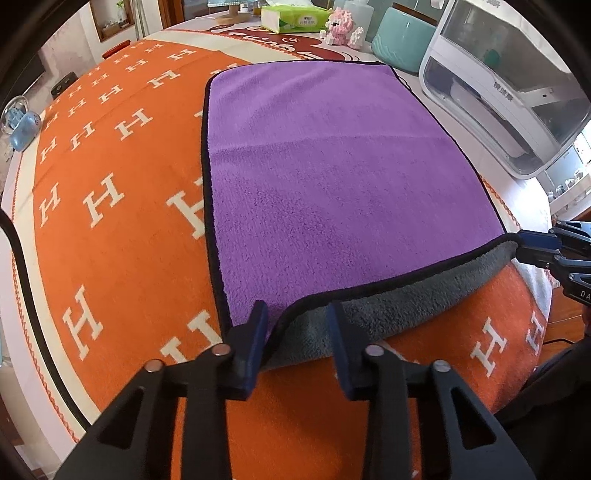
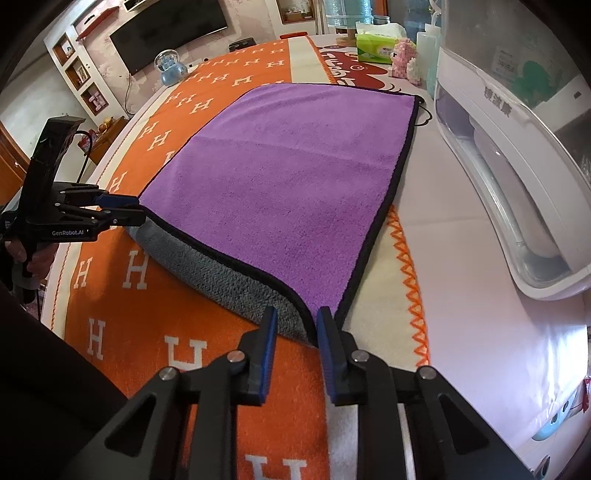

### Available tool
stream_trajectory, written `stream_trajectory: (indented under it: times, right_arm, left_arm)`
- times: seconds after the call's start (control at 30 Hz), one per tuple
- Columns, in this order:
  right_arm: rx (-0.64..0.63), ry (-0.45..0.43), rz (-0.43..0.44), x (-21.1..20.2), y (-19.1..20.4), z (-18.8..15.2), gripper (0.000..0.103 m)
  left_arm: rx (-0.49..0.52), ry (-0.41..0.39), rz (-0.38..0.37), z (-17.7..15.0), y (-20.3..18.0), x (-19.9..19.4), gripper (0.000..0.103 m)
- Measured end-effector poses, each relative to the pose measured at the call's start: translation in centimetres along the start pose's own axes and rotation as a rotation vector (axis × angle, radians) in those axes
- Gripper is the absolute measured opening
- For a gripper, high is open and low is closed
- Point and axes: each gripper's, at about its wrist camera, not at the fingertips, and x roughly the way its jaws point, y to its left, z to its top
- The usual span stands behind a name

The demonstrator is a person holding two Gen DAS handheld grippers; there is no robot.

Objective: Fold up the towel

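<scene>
A purple towel [image 1: 332,177] with a black hem and a grey underside lies spread on the orange H-patterned cloth [image 1: 110,221]; it also shows in the right wrist view [image 2: 295,184]. Its near edge is raised off the cloth, showing the grey side [image 1: 406,299]. My left gripper [image 1: 297,321] is open, its fingers either side of the towel's near left corner. My right gripper [image 2: 297,325] is open around the near right corner. Each gripper shows in the other's view, at the towel's corner: the right one [image 1: 524,245], the left one [image 2: 136,210].
A white appliance [image 1: 509,92] stands at the right of the table, close to the towel's right edge. At the far end stand a tissue pack [image 1: 291,18], a pink block toy [image 1: 341,27] and a teal container [image 1: 399,40]. A blue globe ornament [image 2: 171,68] stands at the left edge.
</scene>
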Motion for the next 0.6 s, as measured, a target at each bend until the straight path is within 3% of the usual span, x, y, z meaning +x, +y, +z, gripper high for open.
stream_trajectory:
  times: [0.17, 0.6]
  right_arm:
    - [0.001, 0.001, -0.005, -0.05, 0.00, -0.08, 0.012]
    - [-0.005, 0.005, -0.015, 0.03, 0.06, -0.07, 0.004]
  left_arm:
    - [-0.012, 0.000, 0.017, -0.31, 0.10, -0.01, 0.013]
    - [-0.021, -0.022, 0.032, -0.98, -0.41, -0.30, 0.005]
